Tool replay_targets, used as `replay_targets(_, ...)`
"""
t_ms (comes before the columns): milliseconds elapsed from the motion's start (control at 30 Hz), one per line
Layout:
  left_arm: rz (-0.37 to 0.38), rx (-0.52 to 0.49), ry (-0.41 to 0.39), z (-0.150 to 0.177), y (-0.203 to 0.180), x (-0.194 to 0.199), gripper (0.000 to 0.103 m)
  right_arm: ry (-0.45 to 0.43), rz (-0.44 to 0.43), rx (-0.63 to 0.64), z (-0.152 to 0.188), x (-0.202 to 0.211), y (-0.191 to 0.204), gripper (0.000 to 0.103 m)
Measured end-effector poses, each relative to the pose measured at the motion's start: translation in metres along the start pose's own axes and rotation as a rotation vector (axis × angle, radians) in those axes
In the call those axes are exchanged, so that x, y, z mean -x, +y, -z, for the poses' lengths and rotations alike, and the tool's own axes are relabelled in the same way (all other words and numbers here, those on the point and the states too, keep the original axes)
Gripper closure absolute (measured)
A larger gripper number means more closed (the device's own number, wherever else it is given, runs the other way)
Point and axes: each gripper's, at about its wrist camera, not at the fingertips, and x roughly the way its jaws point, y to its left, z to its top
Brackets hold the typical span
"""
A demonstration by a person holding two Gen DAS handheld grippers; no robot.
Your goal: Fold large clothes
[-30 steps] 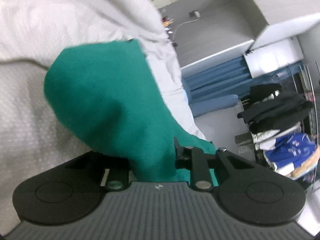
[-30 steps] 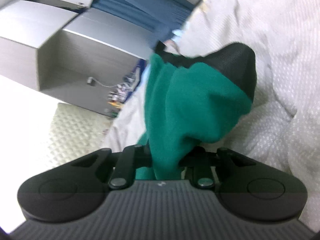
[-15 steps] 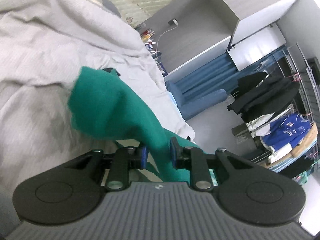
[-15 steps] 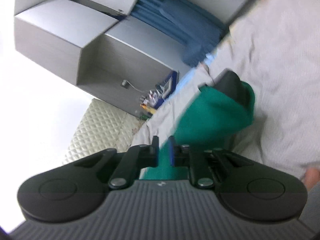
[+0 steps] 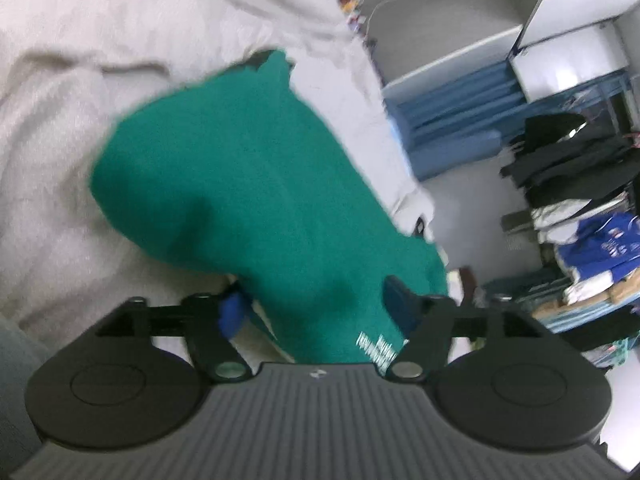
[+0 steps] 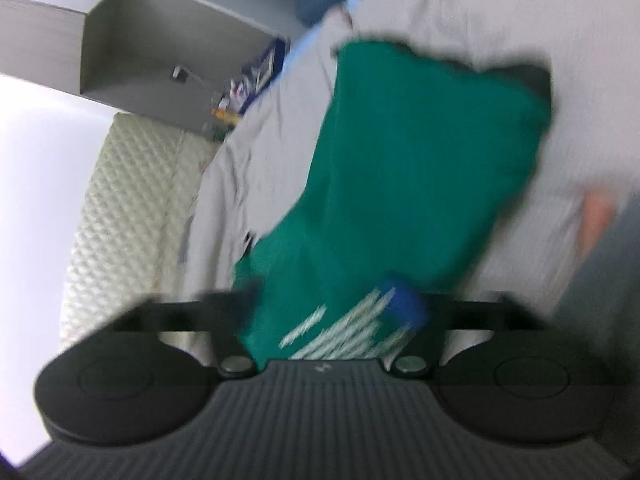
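**Both grippers let go of the green garment**

Half a second ago each gripper had its jaws pinched tight on a thin bunch of green cloth; now both sets of jaws stand wide apart. The left gripper (image 5: pixel 316 312) has its blue-padded fingers spread on either side of the green garment (image 5: pixel 248 184), which passes loosely between them without being squeezed. The right gripper (image 6: pixel 336 300) is likewise released, its fingers apart with the garment (image 6: pixel 420 152) lying in the gap, white lettering showing near the palm. Both views are blurred by motion, so whether cloth brushes a pad cannot be told.

The garment now lies in a bunched heap on the bed (image 5: pixel 52 128), toward the middle of the cover and away from its far edge. That reads as a fold or a lay-down just finished: the cloth is set down, and the next grasp would need a fresh edge or corner.

The bed's pale textured cover is rumpled. Beyond it are a grey cabinet (image 5: pixel 448 28), blue drawers (image 5: pixel 452 100) and a rack of hanging clothes (image 5: pixel 576 168); the right view shows a quilted headboard (image 6: pixel 128 208).
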Motion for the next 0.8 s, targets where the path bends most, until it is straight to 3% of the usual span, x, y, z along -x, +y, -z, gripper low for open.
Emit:
replay_targets(167,-0.011,0.156,0.093,0.007,0.019,-0.036,0.019,0.122,-0.006,-0.102,0.034,-0.038,-0.009,0.014)
replay_targets(300,0.110,0.257,0.053,0.004,0.031,-0.041,0.021,0.141,0.012,-0.168,0.045,-0.064,-0.019,0.013)
replay_targets(367,0.151,0.250,0.034,0.000,0.033,-0.044,0.021,0.100,-0.008,-0.160,0.042,-0.072,-0.022,0.014)
replay_targets(467,0.113,0.281,0.043,-0.004,0.039,-0.054,0.035,0.017,-0.006,-0.193,0.036,-0.076,-0.029,0.012)
replay_targets(533,0.126,0.308,0.035,-0.006,0.043,-0.054,0.052,-0.024,0.013,-0.229,0.033,-0.074,-0.035,0.012)
replay_targets(633,0.130,0.254,0.002,-0.009,0.036,-0.050,0.067,-0.098,0.056,-0.233,0.028,-0.070,-0.038,0.012)
replay_targets(800,0.192,0.270,-0.038,-0.011,0.041,-0.042,0.073,-0.239,0.104,-0.246,0.015,-0.062,-0.037,0.012)
